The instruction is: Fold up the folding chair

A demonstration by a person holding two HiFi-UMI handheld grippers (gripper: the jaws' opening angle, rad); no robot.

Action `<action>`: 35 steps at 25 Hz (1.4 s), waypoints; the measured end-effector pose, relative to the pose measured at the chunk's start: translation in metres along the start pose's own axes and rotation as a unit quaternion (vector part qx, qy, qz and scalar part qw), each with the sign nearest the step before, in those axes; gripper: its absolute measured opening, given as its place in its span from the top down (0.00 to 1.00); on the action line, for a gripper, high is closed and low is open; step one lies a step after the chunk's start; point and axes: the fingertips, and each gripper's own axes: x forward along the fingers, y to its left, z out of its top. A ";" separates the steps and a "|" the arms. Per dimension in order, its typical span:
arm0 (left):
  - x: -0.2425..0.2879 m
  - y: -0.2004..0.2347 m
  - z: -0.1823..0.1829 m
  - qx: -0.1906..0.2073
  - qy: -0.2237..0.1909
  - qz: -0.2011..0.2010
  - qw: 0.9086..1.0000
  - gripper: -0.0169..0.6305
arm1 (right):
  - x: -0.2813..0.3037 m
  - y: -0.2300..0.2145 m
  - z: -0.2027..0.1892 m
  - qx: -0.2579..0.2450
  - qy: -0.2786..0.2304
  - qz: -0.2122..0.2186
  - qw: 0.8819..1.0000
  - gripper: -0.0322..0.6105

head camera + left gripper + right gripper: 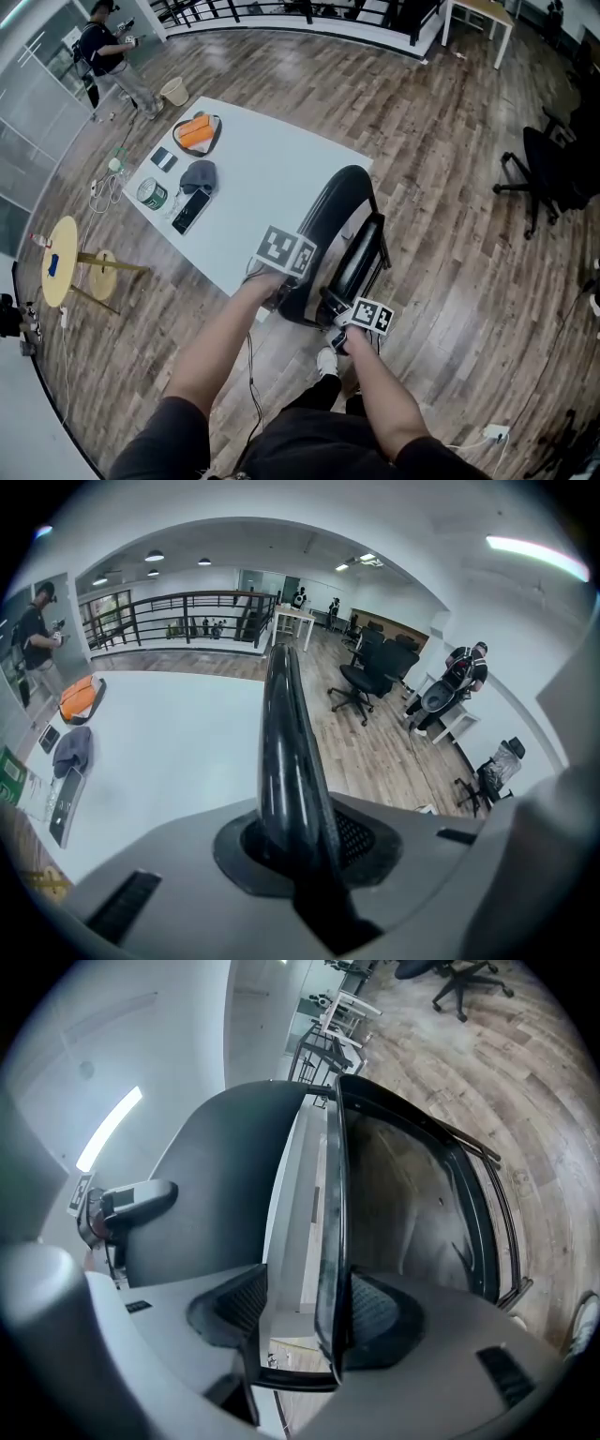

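Observation:
The black folding chair (333, 225) stands against the white table's near corner, its seat swung up close to its back. My left gripper (281, 286) reaches down onto the top of the backrest. In the left gripper view the jaws (300, 841) are shut on the backrest's thin black edge (286, 742). My right gripper (345, 326) is at the seat's raised front edge. In the right gripper view the seat rim (330, 1241) stands between the jaws (300, 1321), against the right pad, with a gap to the left pad. The backrest (225, 1176) fills the left.
The white table (272, 178) carries an orange item in a bowl (197, 131), a grey cap (199, 174), a phone (190, 211) and a green tin (151, 193). A yellow round stool (58, 261) stands left, a black office chair (548, 173) right. A person (108, 52) stands far left.

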 end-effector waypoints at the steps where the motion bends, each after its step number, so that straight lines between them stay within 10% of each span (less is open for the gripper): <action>1: 0.000 0.002 0.000 0.001 0.000 0.001 1.000 0.87 | 0.005 0.001 -0.001 0.001 0.003 -0.001 1.000 0.56; 13: -0.003 0.036 -0.003 0.011 -0.005 0.010 1.000 0.86 | 0.038 0.006 -0.007 -0.008 0.013 -0.003 1.000 0.56; 22: -0.017 0.040 -0.002 0.069 -0.027 0.038 0.997 0.71 | 0.032 0.001 0.000 -0.107 0.036 -0.029 0.993 0.52; 35: -0.125 0.004 -0.005 0.079 -0.198 0.140 0.967 0.75 | -0.050 0.047 0.052 -0.293 -0.024 -0.064 0.954 0.49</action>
